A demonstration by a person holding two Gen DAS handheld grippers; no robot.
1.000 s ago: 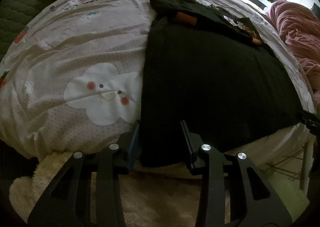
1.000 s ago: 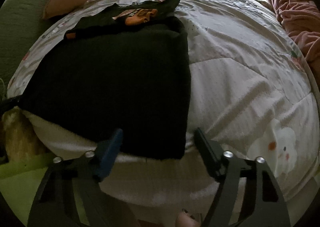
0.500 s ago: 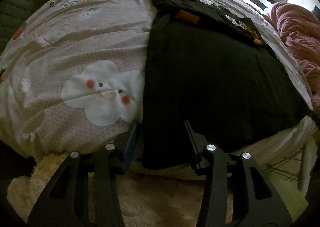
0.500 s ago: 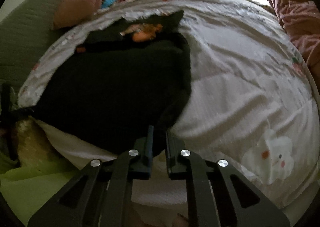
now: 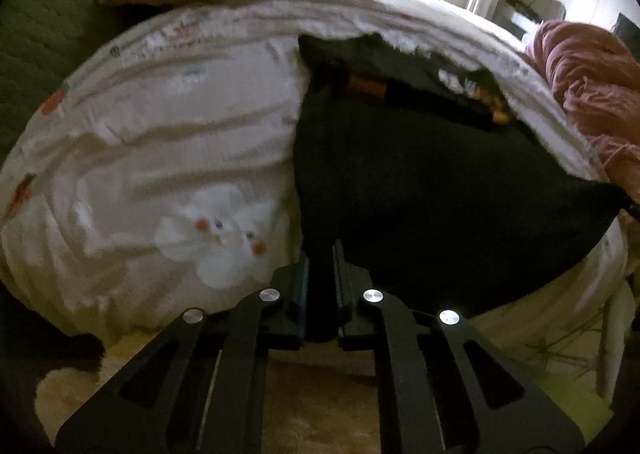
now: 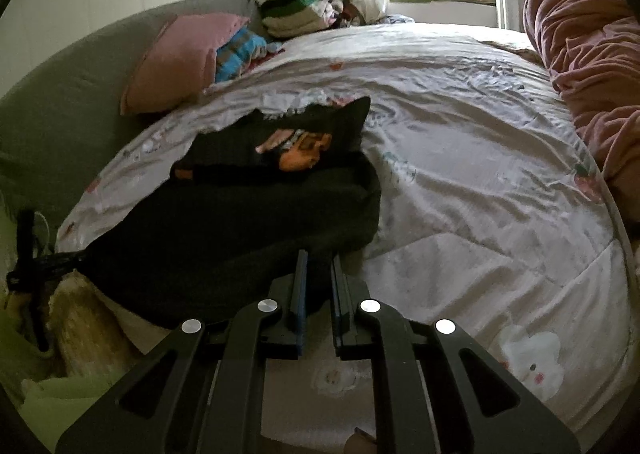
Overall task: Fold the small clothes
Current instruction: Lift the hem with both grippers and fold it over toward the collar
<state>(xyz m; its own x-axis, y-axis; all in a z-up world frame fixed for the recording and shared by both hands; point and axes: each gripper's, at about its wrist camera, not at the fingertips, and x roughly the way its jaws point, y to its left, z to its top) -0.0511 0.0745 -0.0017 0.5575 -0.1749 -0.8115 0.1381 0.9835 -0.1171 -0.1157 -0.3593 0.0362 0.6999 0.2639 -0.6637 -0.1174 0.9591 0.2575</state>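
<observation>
A small black garment [image 5: 420, 182] with an orange print at its far end lies on the bed; it also shows in the right wrist view [image 6: 240, 230]. My left gripper [image 5: 322, 254] is shut on the garment's near left corner. My right gripper [image 6: 318, 270] is shut on the near right corner. Both corners are raised off the bed, so the near hem hangs between the two grippers. The other gripper shows at the garment's far corner in the right wrist view [image 6: 24, 254].
The bed has a pale quilt with cloud prints [image 6: 480, 190]. A pink pillow [image 6: 180, 62] and stacked clothes [image 6: 296, 14] lie at the head. A pink crumpled blanket [image 6: 592, 66] runs along the right side. A green headboard [image 5: 44, 38] stands left. A cream rug [image 5: 320, 394] lies below.
Both grippers have closed on the garment's near corners, the right first, then the left. Both have lifted, raising the near hem off the bed.
</observation>
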